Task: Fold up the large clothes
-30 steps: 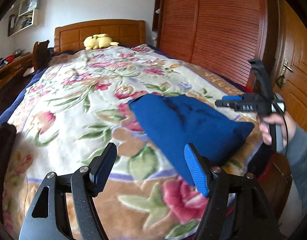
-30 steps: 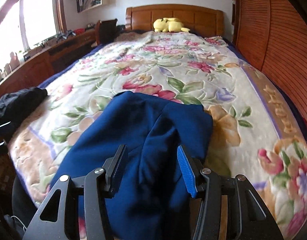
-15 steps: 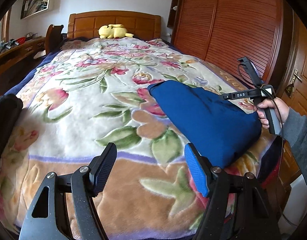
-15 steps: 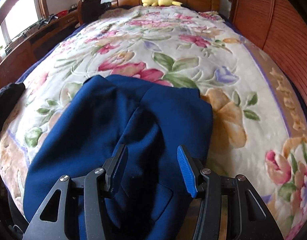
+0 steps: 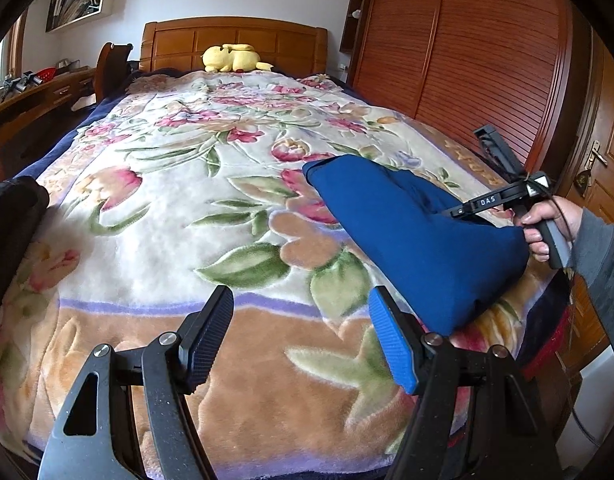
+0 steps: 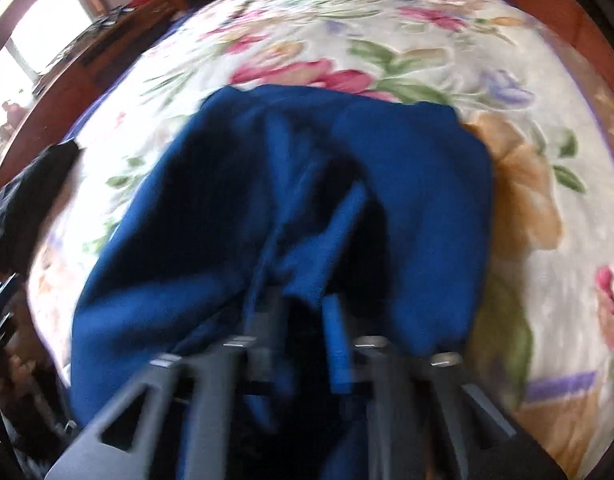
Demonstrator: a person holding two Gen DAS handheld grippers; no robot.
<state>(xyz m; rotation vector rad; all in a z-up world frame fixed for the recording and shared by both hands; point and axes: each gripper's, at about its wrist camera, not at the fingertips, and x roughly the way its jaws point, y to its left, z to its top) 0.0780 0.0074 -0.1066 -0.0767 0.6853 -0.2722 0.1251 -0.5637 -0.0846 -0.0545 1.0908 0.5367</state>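
Blue soft fabric garment (image 6: 235,216), bunched on the floral bed blanket (image 5: 155,208), seems pinched by the clenched right claw (image 6: 303,320); a shallow bite may slip; left claw (image 5: 303,340) released, empty.

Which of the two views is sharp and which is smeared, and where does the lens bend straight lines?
Left wrist view: sharp, evenly daylit; the fisheye bows the wardrobe slats and darkens the corners. Right wrist view: motion-smeared throughout, the right claw and blue garment soft-edged, the window at the upper left blown out to white.
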